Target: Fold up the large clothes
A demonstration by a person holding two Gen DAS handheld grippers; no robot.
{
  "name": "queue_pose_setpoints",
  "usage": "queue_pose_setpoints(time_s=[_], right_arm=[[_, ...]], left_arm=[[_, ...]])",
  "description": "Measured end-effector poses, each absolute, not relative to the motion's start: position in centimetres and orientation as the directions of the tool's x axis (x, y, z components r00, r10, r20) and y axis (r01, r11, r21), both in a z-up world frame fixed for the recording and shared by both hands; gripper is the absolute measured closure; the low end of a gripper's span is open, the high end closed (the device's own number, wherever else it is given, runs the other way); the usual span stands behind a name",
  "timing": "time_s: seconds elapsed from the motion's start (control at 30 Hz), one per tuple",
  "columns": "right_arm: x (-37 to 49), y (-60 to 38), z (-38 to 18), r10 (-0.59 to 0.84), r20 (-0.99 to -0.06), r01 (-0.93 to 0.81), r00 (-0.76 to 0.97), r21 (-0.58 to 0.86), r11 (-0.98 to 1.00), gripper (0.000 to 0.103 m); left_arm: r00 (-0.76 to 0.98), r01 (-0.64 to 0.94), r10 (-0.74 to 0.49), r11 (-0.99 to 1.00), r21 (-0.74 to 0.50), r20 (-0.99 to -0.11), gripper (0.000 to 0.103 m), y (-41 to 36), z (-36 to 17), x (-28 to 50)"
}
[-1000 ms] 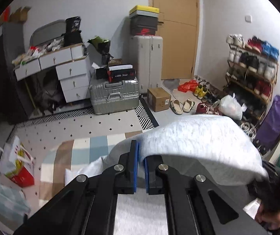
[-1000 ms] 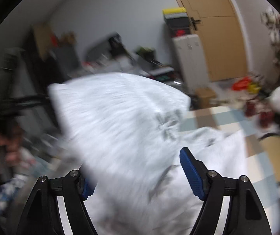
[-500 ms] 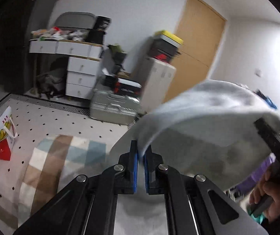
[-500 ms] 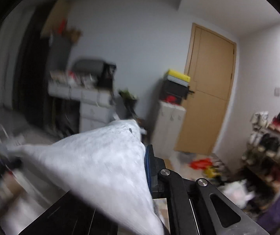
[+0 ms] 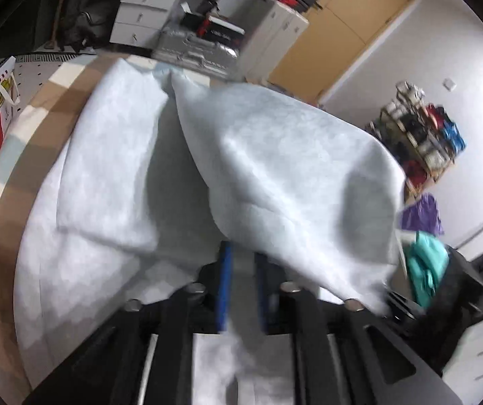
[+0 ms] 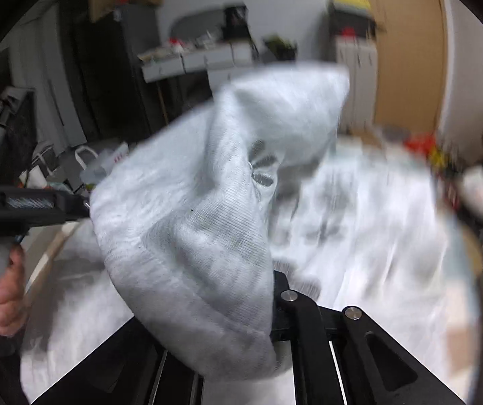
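Left wrist view: my left tool [image 5: 241, 283] has its blue pads slightly apart, nothing clearly pinched. The grey garment [image 5: 106, 168] lies spread on the rug [image 5: 22, 135], one sleeve folded over its body, a flap raised above it. My right tool [image 6: 275, 307] pinches that flap's hem, tilted low. I judge I'm mid-fold; next I must lay it flat.
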State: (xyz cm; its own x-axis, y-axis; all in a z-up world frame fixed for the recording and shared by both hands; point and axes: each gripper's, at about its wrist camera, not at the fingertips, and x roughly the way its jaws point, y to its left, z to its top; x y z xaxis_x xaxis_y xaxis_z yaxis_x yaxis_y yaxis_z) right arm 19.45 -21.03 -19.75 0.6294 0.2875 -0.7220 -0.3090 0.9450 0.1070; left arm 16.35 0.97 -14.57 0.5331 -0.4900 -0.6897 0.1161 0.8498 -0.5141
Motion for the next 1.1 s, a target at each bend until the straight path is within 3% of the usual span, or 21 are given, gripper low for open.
queue_pose_setpoints(time_s=[0.03,0.07,0.1,0.2,0.27,0.3,0.33,0.47,0.57,0.7,0.77,0.8,0.83,0.97,1.03,1.1], right_arm=[[19.3,-21.1,-20.6,0.285,-0.746,-0.305,0.602,0.116,0.945,0.087],[19.1,-21.2,-21.2,0.290,-0.767,-0.307,0.573,0.127,0.943,0.086],[18.7,-21.5,-21.2,0.295,-0.775,-0.312,0.560,0.133,0.941,0.084],[17.9,-21.7,-20.7,0.297,-0.801,-0.348,0.520,0.119,0.930,0.076],[17.8,-22.0,-19.8,0.322,-0.803,-0.374,0.502,0.135,0.918,0.059],[17.2,-21.8,-19.4,0.338,-0.806,-0.394,0.487,0.143,0.908,0.040],[16.0,-22.2,-18.6,0.361,-0.808,-0.420,0.466,0.157,0.894,0.032],[14.7,-23.9,-15.3,0.489,-0.740,-0.465,0.461,0.268,0.844,0.032],[16.8,-25.1,-12.6,0.485,-0.668,-0.383,0.564,0.309,0.871,0.023],[22.6,-24.8,-13.1,0.552,-0.645,-0.281,0.529,0.480,0.831,0.022],[25.6,-23.5,-13.7,0.528,-0.674,-0.219,0.517,0.492,0.843,0.028],[27.1,-22.6,-13.7,0.493,-0.703,-0.187,0.512,0.469,0.863,0.055],[28.2,-22.0,-13.8,0.475,-0.725,-0.183,0.498,0.448,0.875,0.097],[31.3,-19.2,-10.1,0.276,-0.783,-0.227,0.557,0.176,0.958,0.098],[31.4,-17.7,-5.8,0.142,-0.720,-0.254,0.679,-0.048,0.966,0.098],[30.0,-16.1,-2.0,0.035,-0.586,-0.237,0.810,-0.271,0.933,0.098]], left_arm=[[0.525,0.116,-0.491,0.851,-0.513,-0.696,0.060,0.9,-14.5,16.0],[0.523,0.119,-0.506,0.840,-0.530,-0.686,0.040,0.9,-14.5,15.5],[0.534,0.126,-0.525,0.824,-0.552,-0.662,0.031,1.2,-14.2,15.0],[0.553,0.122,-0.521,0.823,-0.555,-0.650,0.030,1.6,-13.7,14.6],[0.557,0.131,-0.536,0.811,-0.571,-0.634,0.030,2.1,-13.8,14.8],[0.567,0.124,-0.526,0.816,-0.565,-0.634,0.030,2.4,-13.6,15.0],[0.570,0.123,-0.522,0.818,-0.562,-0.634,0.030,2.3,-13.8,15.0],[0.559,0.113,-0.532,0.809,-0.577,-0.636,0.030,2.8,-14.6,16.5],[0.535,0.079,-0.538,0.799,-0.596,-0.651,0.030,2.7,-16.0,16.5],[0.508,0.058,-0.523,0.814,-0.578,-0.685,0.030,2.4,-16.8,17.1],[0.489,0.056,-0.507,0.830,-0.555,-0.710,0.030,2.1,-17.2,17.5],[0.493,0.056,-0.500,0.835,-0.547,-0.712,0.030,2.0,-17.2,17.5],[0.494,0.057,-0.500,0.835,-0.548,-0.711,0.030,2.2,-17.1,17.5],[0.541,0.043,-0.509,0.811,-0.583,-0.669,0.030,3.4,-16.3,17.5],[0.566,0.040,-0.506,0.805,-0.592,-0.651,0.030,4.0,-15.7,17.3],[0.580,0.037,-0.504,0.801,-0.598,-0.640,0.030,4.4,-15.2,17.2]])
